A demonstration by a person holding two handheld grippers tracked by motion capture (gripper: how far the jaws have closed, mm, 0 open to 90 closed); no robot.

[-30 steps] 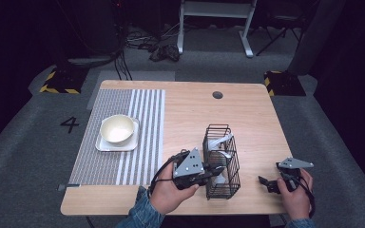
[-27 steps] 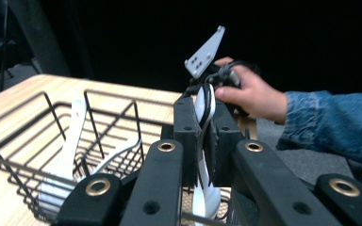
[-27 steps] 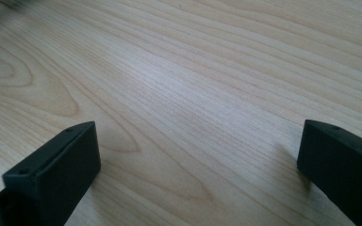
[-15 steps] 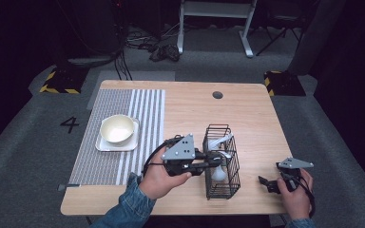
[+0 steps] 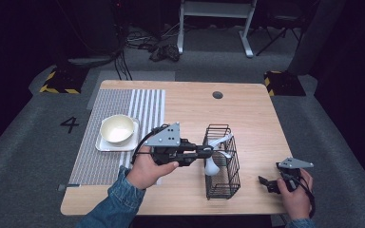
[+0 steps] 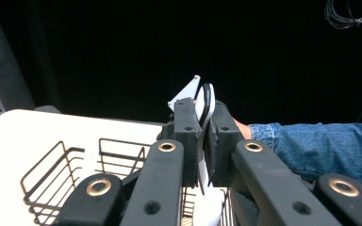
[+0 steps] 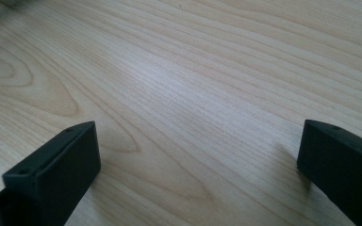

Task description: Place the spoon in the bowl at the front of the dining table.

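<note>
The left hand-held gripper (image 5: pixel 208 151) clamps a white spoon (image 5: pixel 212 165) above the wire basket (image 5: pixel 222 190); the right hand-held gripper (image 5: pixel 264 183), at 4 o'clock on the tabletop (image 5: pixel 247 118), is wide.

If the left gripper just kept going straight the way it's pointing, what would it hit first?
Likely the far side of the wire basket. The left gripper, shut on a white spoon, points to the person's right across the basket's top. It may sit high enough to pass over; depth is unclear.
</note>
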